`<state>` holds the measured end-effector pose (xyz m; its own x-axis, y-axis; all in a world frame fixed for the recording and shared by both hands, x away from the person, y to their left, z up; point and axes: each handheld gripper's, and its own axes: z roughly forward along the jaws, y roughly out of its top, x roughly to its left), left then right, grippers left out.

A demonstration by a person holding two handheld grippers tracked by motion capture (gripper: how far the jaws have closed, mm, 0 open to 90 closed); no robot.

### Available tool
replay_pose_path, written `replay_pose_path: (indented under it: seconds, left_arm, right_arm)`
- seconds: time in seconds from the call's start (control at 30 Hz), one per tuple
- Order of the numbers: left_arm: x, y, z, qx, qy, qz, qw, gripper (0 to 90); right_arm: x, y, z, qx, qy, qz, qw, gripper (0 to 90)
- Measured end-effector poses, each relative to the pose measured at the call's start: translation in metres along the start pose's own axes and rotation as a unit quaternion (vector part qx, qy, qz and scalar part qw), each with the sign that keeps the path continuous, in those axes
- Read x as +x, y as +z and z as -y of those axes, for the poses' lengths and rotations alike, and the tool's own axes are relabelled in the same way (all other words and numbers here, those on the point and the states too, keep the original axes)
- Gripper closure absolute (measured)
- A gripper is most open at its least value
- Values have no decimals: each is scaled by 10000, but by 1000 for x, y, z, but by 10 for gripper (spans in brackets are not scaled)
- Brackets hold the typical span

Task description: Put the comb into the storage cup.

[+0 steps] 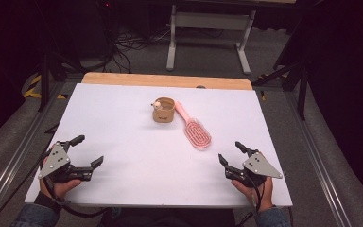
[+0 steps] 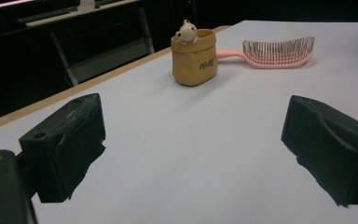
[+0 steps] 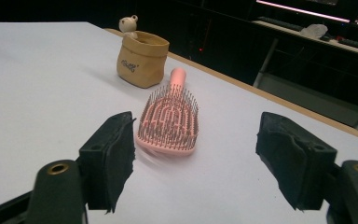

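Note:
A tan pouch-like cup [image 1: 163, 110] with a small white bear figure [image 1: 157, 105] on its rim stands upright near the middle back of the white table [image 1: 123, 123]. A pink hairbrush [image 1: 194, 130] lies bristles up just right of it, handle toward the cup. My left gripper [image 1: 89, 151] rests near the front left, open, with nothing between its jaws. My right gripper [image 1: 231, 151] rests at the front right, open and empty. The left gripper view has the cup [image 2: 194, 57] and the brush [image 2: 275, 52] far ahead. In the right gripper view the brush [image 3: 169, 122] lies close ahead, the cup [image 3: 141, 58] behind it.
A wooden strip [image 1: 165, 80] edges the table's far side. Beyond it stand a white table frame [image 1: 208, 28] and cables on a grey floor. Metal rails [image 1: 321, 170] run along both sides of the table.

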<state>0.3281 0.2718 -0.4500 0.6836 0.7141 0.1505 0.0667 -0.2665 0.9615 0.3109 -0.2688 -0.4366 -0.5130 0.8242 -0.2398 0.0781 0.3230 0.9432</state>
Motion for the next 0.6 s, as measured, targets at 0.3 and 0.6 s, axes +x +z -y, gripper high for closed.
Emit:
replay_pose_path:
  seconds: [0.3, 0.6]
  left_arm:
    - [-3, 5, 3, 122, 83, 53, 9999, 70]
    - [-1, 0, 4, 106, -6, 12, 9999, 75]
  right_arm:
    - [-3, 1, 1, -13, 65, 12, 10000, 349]
    - [-9, 5, -5, 44, 18, -54, 10000, 640]
